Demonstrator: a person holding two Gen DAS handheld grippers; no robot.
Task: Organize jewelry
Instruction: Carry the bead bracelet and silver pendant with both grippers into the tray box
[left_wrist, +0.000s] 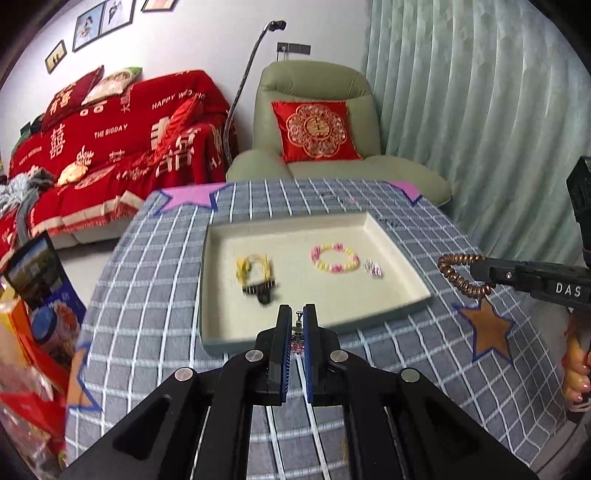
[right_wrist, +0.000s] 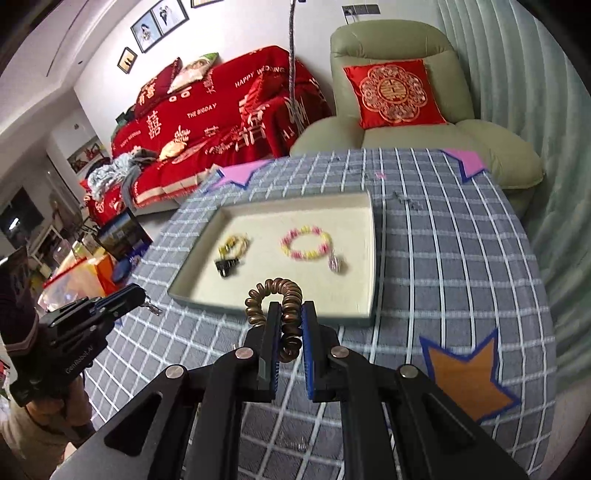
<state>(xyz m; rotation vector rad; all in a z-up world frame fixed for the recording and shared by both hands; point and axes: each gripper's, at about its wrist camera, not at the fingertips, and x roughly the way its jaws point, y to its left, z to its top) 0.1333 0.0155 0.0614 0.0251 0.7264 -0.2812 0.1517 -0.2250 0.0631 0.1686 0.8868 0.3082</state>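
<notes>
Two grippers above tray (left_wrist: 400, 258), right gripper (right_wrist: 291, 314) clamping coil bracelet (right_wrist: 275, 291)

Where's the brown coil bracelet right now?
The brown coil bracelet is clamped in the right gripper, above the tablecloth just short of the tray's near edge.

Bracelets (left_wrist: 335, 258) in tray (left_wrist: 221, 332) on table (left_wrist: 147, 295)
</notes>
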